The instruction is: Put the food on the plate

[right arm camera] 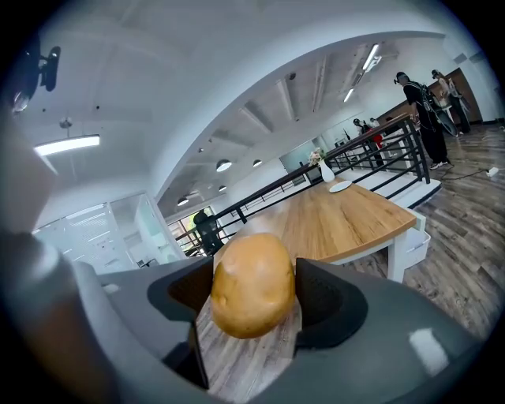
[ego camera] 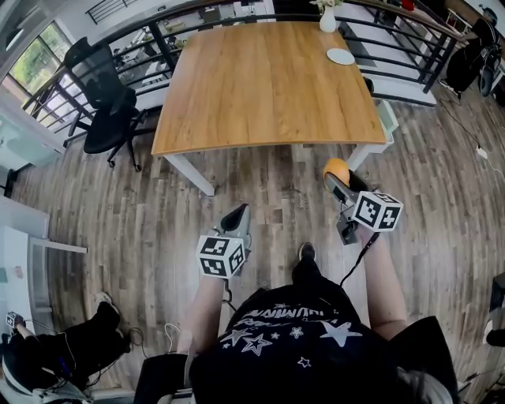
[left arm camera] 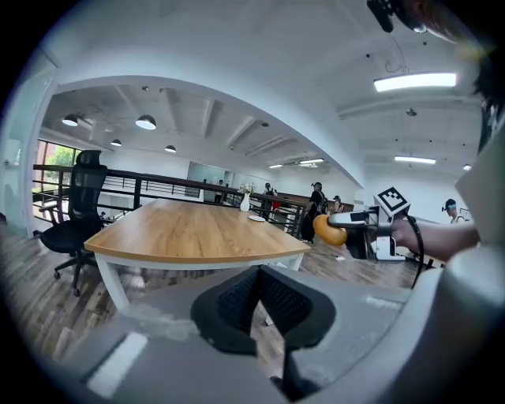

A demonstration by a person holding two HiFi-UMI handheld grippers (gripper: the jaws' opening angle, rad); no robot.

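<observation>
Potato [ego camera: 335, 166], head view: the yellow-brown tuber is grasped in the jaw tips of the right hand-held gripper [ego camera: 338, 177]. It is held in the air over the wooden floor [ego camera: 118, 205], just off the near right corner of the surface [ego camera: 268, 79]. The white plate [ego camera: 341, 56] lies on the far right part of the surface, near a white vase [ego camera: 328, 20], well apart from the potato. The left hand-held gripper [ego camera: 237, 215] is carried lower left of the right one, also short of the surface. A black office chair [ego camera: 106, 106] stands at the surface's left side.

Left gripper view: the two black pads meet at their tips and nothing lies between them, so this hand-held gripper is clenched and empty. Beyond it the surface carries the plate and vase at its far edge. The right hand-held gripper shows at right with the potato at its tips.

Right gripper view: the potato fills the gap between the pads, which press on both of its flanks. The surface and the plate lie beyond.
</observation>
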